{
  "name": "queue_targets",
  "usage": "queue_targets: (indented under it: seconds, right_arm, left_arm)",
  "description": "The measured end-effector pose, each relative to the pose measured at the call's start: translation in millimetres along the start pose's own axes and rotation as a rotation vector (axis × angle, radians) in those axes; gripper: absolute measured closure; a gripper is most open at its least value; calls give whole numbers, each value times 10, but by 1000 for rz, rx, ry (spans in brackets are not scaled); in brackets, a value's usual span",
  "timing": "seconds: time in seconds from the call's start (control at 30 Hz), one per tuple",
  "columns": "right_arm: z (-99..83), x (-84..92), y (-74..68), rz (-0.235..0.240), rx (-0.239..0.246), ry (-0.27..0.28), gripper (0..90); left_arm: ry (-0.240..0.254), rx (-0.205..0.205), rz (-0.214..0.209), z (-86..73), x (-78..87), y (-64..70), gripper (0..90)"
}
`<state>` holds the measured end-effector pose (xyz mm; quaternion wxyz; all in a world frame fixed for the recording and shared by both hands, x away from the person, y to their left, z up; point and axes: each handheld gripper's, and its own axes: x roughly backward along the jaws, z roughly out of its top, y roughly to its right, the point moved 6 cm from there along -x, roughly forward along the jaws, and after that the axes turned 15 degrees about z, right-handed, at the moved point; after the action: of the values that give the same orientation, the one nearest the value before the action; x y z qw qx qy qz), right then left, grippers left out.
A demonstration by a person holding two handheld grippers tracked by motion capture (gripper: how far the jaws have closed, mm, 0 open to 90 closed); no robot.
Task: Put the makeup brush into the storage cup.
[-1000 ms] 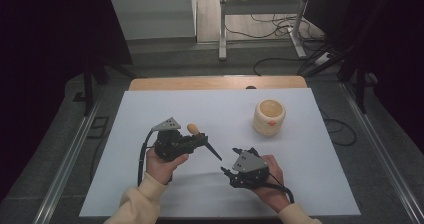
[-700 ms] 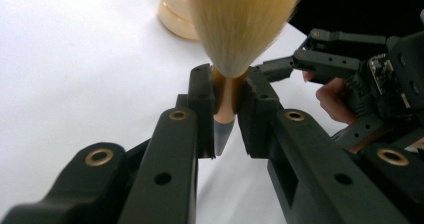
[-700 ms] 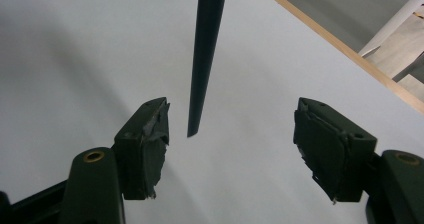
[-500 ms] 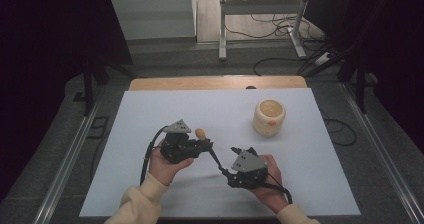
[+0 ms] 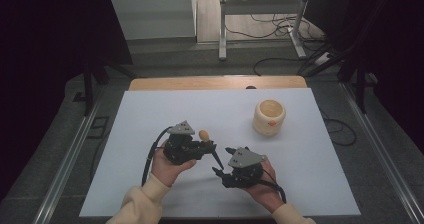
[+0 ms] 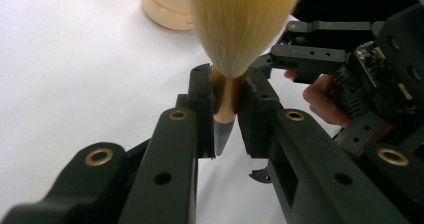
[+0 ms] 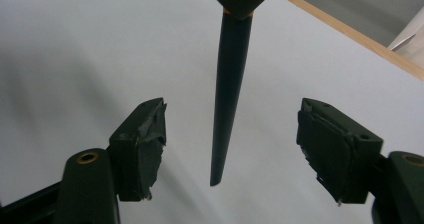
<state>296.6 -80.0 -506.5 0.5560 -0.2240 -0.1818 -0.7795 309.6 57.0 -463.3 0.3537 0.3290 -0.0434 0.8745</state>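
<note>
A brush with a tan bristle head (image 6: 240, 24) and a thin dark handle (image 7: 227, 94) is held at its orange ferrule by my left gripper (image 6: 227, 109), which is shut on it. In the high view the brush head (image 5: 203, 134) sticks up behind the left gripper (image 5: 209, 146) and the handle slants down toward my right gripper (image 5: 221, 160). The right gripper (image 7: 230, 144) has just been opening its jaws. The handle's tip hangs between the pads (image 7: 145, 144), touching neither. A cream cup (image 5: 269, 117) stands at the back right.
A white sheet (image 5: 150, 114) covers the table, with a wooden edge (image 5: 215, 82) at the far side. The cup (image 6: 165, 9) stands beyond the bristles in the left gripper view. Metal rails run along both sides, and cables lie on the floor behind.
The left gripper has shifted slightly right with the brush, bringing the handle tip between the right gripper's jaws. The right jaws stand a little wider apart.
</note>
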Motion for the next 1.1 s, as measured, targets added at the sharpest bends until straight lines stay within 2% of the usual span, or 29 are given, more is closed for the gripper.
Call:
queue_targets:
  seconds: [0.2, 0.4, 0.5, 0.63, 0.67, 0.77, 0.83, 0.9, 0.93, 0.97, 1.07, 1.1]
  right_arm:
    - [18, -45, -4, 29, -34, 4, 208]
    - [35, -81, -11, 44, -39, 7, 218]
    - [48, -87, -14, 54, -49, 13, 264]
    - [66, -87, 10, 49, -60, 25, 389]
    - [61, -85, 35, 39, -78, 26, 440]
    - [68, -72, 53, 55, -84, 35, 663]
    - [82, -66, 49, 78, -89, 37, 773]
    - [89, -74, 41, 77, -83, 32, 780]
    - [91, -75, 44, 80, -83, 33, 781]
    - [90, -76, 49, 82, -83, 33, 783]
    - [76, -68, 74, 77, -85, 29, 783]
    - [76, -65, 80, 74, -81, 29, 784]
  left_arm:
    - [-8, -10, -8, -7, -22, 33, 785]
    - [-16, -16, -17, -14, -36, 55, 785]
    - [-20, -23, -22, -21, -47, 67, 786]
    - [-25, -30, -27, -29, -62, 80, 785]
    - [-25, -29, -31, -29, -62, 83, 785]
    - [-20, -39, -47, -30, -66, 94, 785]
    - [-12, -40, -40, -27, -69, 92, 784]
    - [-2, -42, -40, -28, -69, 89, 778]
    - [11, -35, -38, -24, -69, 89, 753]
    - [34, -27, -31, -11, -69, 87, 687]
    - [47, -9, -8, 6, -63, 77, 392]
    - [46, -5, -8, 7, -60, 72, 356]
